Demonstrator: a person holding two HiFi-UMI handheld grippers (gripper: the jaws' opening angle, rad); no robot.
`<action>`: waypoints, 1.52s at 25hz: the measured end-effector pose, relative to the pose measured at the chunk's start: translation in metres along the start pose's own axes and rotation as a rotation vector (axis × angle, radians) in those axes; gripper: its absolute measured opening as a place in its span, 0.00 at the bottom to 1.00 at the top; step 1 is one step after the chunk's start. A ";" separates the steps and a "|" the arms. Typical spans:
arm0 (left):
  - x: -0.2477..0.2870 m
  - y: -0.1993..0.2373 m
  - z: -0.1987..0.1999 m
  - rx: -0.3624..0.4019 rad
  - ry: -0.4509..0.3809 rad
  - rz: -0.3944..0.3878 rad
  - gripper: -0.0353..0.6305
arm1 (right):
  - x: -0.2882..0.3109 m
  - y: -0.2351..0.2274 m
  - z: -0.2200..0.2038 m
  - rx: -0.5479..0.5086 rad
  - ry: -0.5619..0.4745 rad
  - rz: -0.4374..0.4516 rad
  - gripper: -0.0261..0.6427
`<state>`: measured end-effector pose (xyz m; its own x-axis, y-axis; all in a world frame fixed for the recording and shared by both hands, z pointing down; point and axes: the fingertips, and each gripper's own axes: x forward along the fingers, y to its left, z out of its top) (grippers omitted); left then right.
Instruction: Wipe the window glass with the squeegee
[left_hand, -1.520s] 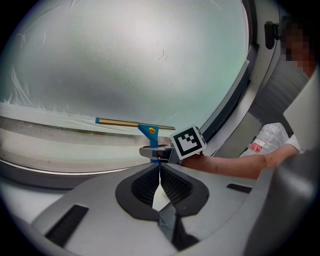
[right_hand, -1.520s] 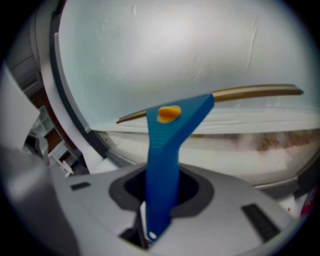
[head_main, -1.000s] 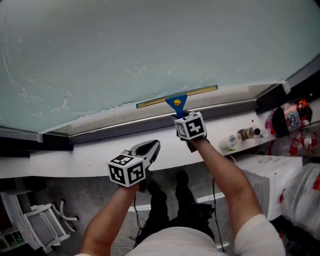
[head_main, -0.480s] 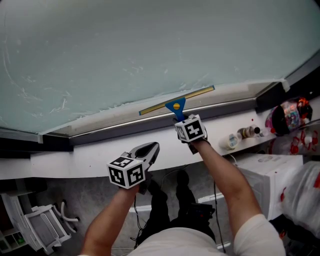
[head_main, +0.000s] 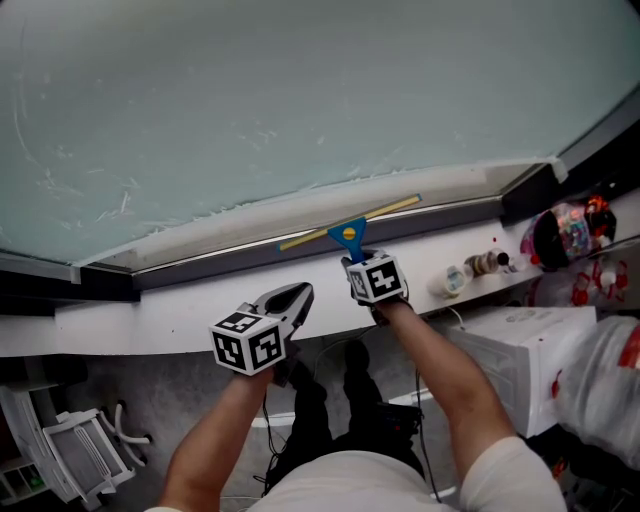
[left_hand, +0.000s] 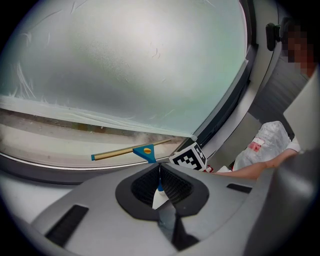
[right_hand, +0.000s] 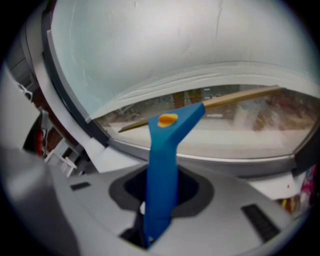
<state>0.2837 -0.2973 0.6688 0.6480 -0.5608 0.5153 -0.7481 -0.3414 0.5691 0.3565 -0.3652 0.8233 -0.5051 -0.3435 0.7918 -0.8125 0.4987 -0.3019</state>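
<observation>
On the left, the left gripper (head_main: 288, 300) hangs below the white sill (head_main: 150, 315), its 2 jaws pressed together on nothing. Over to the right gripper (head_main: 358, 258): its jaws are clamped on the blue handle of the squeegee (head_main: 349, 234), whose blade lies tilted low on the window glass (head_main: 300, 100), just above the lower frame, right end higher. Far right, small jars (head_main: 470, 270) sit on the ledge.

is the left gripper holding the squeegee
No, the squeegee handle sits clamped in the right gripper, while the left gripper is shut on nothing.
</observation>
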 end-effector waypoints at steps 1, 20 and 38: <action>-0.001 -0.001 -0.001 -0.002 -0.002 0.001 0.09 | -0.003 0.001 -0.004 0.001 0.006 -0.002 0.21; -0.053 -0.045 -0.005 -0.003 -0.145 0.068 0.09 | -0.100 0.031 -0.044 0.053 0.039 0.011 0.21; -0.144 -0.087 -0.033 0.009 -0.251 0.017 0.09 | -0.179 0.073 -0.074 0.117 -0.050 -0.033 0.20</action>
<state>0.2603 -0.1625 0.5661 0.5801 -0.7359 0.3493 -0.7607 -0.3361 0.5553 0.4091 -0.2079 0.6989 -0.4894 -0.3991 0.7754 -0.8556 0.3916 -0.3385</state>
